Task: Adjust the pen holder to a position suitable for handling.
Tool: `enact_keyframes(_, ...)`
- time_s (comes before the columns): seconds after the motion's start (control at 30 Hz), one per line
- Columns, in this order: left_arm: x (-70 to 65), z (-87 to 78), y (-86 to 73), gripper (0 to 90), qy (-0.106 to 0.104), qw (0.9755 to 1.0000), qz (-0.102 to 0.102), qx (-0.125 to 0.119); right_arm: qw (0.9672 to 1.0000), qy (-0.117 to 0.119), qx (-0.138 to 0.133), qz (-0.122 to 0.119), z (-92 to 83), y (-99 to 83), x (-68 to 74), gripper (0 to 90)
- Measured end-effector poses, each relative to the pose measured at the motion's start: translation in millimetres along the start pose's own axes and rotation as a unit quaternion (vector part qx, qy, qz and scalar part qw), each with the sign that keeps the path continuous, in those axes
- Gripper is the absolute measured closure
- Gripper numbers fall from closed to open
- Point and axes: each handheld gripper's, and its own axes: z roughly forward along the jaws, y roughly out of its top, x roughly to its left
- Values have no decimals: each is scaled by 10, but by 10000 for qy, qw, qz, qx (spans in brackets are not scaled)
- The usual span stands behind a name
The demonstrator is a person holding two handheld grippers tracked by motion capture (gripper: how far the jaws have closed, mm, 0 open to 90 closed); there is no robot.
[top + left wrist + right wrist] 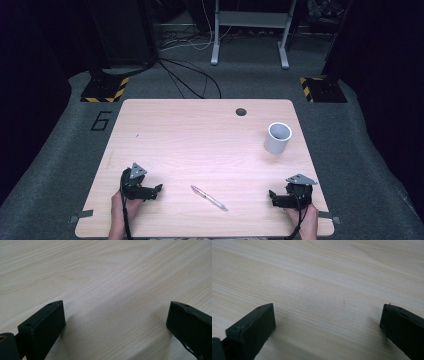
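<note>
1. On the bench (pixel 200 145) you have one pen (pixel 208 197), one white cup (pixel 277 138) and two tools, one in each of your hands.
2. The pen lies flat near the bench's front edge, slanted, about midway between your tools and touching neither. It is the thing nearest to both.
3. The cup stands upright, mouth up, well behind the pen and to its right, close to the bench's right edge.
4. One dark round hole (pixel 241 111) sits in the benchtop behind the pen, just inside the far edge.
5. Your left tool (pixel 159 188) rests left of the pen, pointing toward it. The left gripper view shows its jaws spread wide with bare wood between them.
6. Your right tool (pixel 271 196) rests right of the pen, near the front right corner, also pointing toward it. The right gripper view shows its jaws spread wide over bare wood, gripping nothing.
7. The high view gives you the pen, cup and hole together; each gripper view gives the wood grain close up and the gap between its jaws.
8. Behind the pen, the middle and left of the bench lie open up to the far edge. Around the bench you see grey floor, with one painted figure 6 (pixel 101 120) left of it.
</note>
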Motion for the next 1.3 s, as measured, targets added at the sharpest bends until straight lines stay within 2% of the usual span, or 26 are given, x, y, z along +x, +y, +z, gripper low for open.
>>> enact_keyframes(0.33, 1, 0, 0, 23, -2, 10000, 1, 1, 10000, -11, 44, -12, 1, 16, 9, 0)
enact_keyframes(0.43, 1, 0, 1, 23, -2, 10000, 2, 2, 9999, 5, 76, -83, 5, 29, -5, 0)
enact_keyframes(0.47, 1, 0, 1, 23, 0, 10000, 2, 1, 9999, 27, 129, -12, 4, 37, 5, 0)
enact_keyframes(0.73, 1, 0, 1, 23, -2, 10000, -2, -1, 9999, 156, 47, 49, -5, 49, -13, 0)
enact_keyframes(0.8, 1, 0, 1, 22, -1, 10000, -1, 1, 9998, 154, 97, 44, -20, 65, -17, 0)
enact_keyframes(0.9, 1, 1, 0, 23, -1, 10000, -1, -3, 9999, 137, 1, 92, -36, 116, -19, 0)
enact_keyframes(0.97, 1, 0, 1, 23, 0, 10000, 1, 2, 9998, 183, 58, 62, -52, 134, -29, 0)
enact_keyframes(1.13, 1, 0, 1, 23, 0, 10000, 0, -1, 9997, 227, 10, 111, -81, 213, -50, 0)
enact_keyframes(1.3, 1, 0, 1, 23, -1, 10000, 0, 1, 9996, 280, 17, 50, -98, 317, -103, 0)
